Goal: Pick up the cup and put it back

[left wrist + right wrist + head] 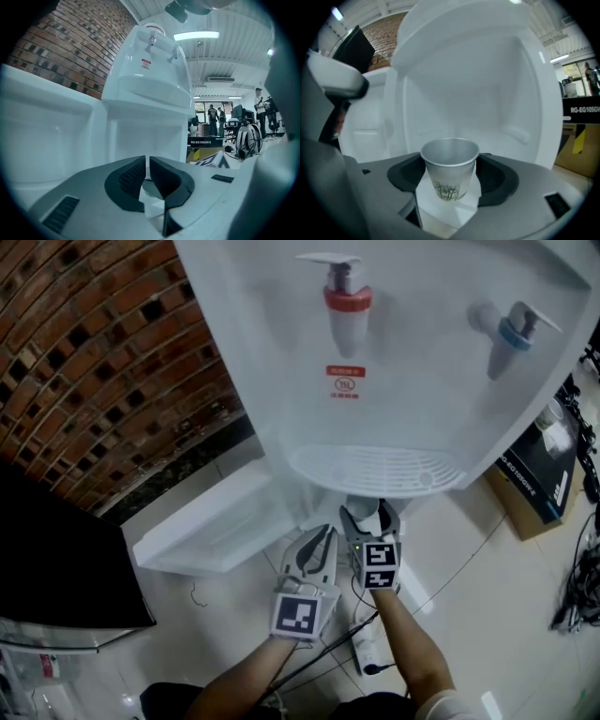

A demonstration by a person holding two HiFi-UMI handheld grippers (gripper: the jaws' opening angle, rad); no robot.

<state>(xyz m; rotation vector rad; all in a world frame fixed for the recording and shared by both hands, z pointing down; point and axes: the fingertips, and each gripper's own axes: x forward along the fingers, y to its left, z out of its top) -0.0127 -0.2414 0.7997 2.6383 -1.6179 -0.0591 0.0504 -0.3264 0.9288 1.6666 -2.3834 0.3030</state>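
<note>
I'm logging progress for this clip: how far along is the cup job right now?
Done: the pick-up, it seems; the pale paper cup with a green print is clamped upright in the right gripper's jaws. In hand: it hangs before the open lower compartment of the white water dispenser. Left: setting it down and letting go. The left gripper idles, jaws shut on nothing.

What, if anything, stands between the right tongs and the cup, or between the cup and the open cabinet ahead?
Nothing visible does. The cup sits between the right tongs, which appear to grip it; the cabinet beyond looks unobstructed.
</note>
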